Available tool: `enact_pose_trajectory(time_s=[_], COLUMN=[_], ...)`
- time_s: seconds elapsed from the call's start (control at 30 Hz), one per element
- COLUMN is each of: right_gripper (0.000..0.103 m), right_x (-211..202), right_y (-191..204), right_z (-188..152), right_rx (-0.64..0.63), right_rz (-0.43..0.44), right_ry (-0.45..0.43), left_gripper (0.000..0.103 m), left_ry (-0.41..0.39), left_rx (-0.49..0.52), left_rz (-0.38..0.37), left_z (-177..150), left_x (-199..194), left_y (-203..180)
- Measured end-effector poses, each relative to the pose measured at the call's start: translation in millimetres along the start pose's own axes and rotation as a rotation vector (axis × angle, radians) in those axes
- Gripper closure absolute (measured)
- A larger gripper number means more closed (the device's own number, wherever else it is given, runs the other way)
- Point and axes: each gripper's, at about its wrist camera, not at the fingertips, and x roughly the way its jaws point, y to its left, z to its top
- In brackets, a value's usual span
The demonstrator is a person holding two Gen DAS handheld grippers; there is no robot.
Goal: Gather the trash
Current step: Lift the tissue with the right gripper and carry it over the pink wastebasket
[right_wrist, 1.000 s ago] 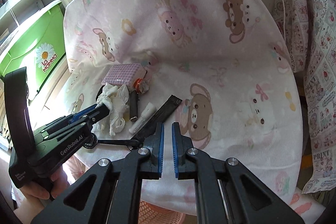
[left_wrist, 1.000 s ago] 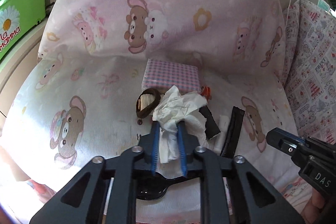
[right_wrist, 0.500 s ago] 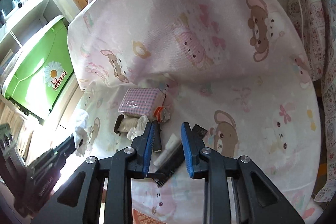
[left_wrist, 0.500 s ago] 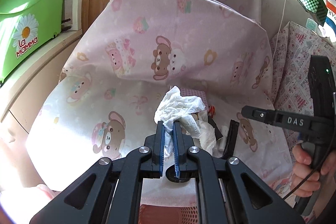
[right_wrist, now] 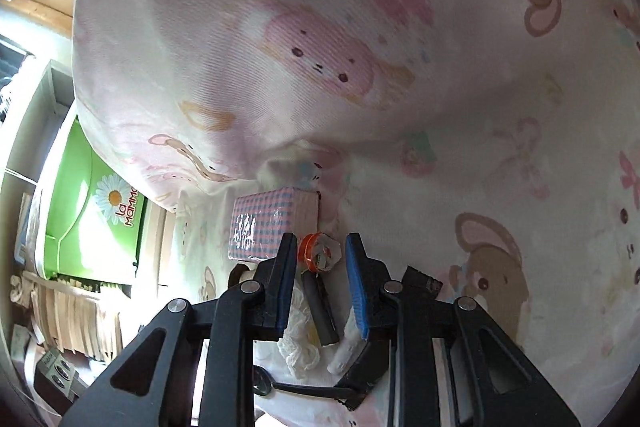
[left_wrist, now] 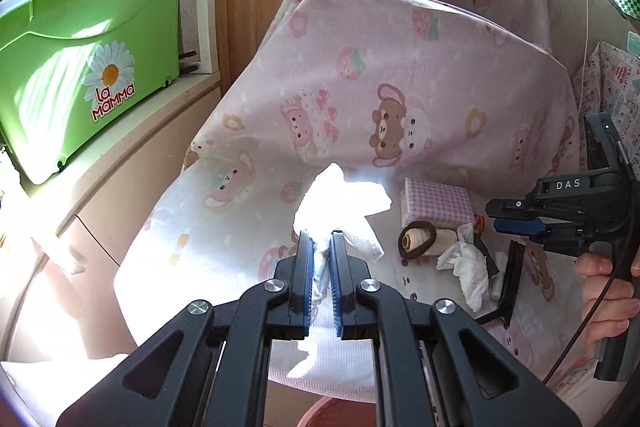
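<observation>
Surface: cushioned seat (left_wrist: 420, 107) in pink bear-print fabric is holding the clutter; green bin (left_wrist: 80, 67) is sitting on a ledge off to the side.
Left gripper (left_wrist: 320, 247): jaws are pinching nearly closed on a crumpled white tissue (left_wrist: 340, 199), lifted clear of the seat.
Right gripper (right_wrist: 320, 255): jaws are standing partly apart with nothing clamped, hovering over the small orange-and-clear wrapper scrap (right_wrist: 320, 251), which is lying between the pads, apparently untouched.
Remaining trash: second crumpled tissue (left_wrist: 464, 263) is lying on the seat beside a dark stick-shaped item (right_wrist: 320, 307) and a black comb (left_wrist: 510, 279).
Other items: pink checkered packet (right_wrist: 272, 223) and thread spool (left_wrist: 428, 241) are resting just behind the pile.
Handling: tissue is looking very light, soft and tearable, so pinching the bunched middle is safest; scrap is looking light, crinkly and maybe slippery, best squeezed across its narrow width.
Risk: scrap sliding away against the soft fabric.
</observation>
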Motion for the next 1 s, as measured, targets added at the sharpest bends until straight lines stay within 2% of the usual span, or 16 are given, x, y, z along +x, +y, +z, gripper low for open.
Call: enact_pose_trajectory(time_s=[0.07, 0.2, 0.37, 0.57, 0.77, 1.0], right_gripper=[0.075, 0.076, 0.095, 0.097, 0.097, 0.097], right_x=[5.5, 16.1, 14.0, -2.2, -31.2, -60.5], right_y=[0.2, 1.8, 1.9, 8.7, 20.6, 13.6], right_z=[0.5, -0.9, -2.8, -9.0, -21.4, -47.9], right_rx=[0.020, 0.026, 0.014, -0.054, -0.134, -0.183], right_rz=[0.019, 0.000, -0.009, -0.037, 0.035, 0.060], right_ry=[0.005, 0.009, -0.005, -0.043, -0.074, -0.065], left_gripper=[0.095, 0.095, 0.095, 0.095, 0.094, 0.094], left_ry=[0.010, 0.018, 0.014, -0.005, -0.022, 0.050], left_rx=[-0.011, -0.022, -0.008, 0.033, 0.070, 0.048], left_rz=[-0.001, -0.002, 0.000, 0.006, -0.008, -0.073], left_z=[0.5, 0.4, 0.5, -1.5, -4.1, -17.5], left_x=[2.1, 3.7, 1.8, -5.8, -16.8, -20.5], left_y=[3.0, 6.8, 6.0, 1.3, 1.9, 5.1])
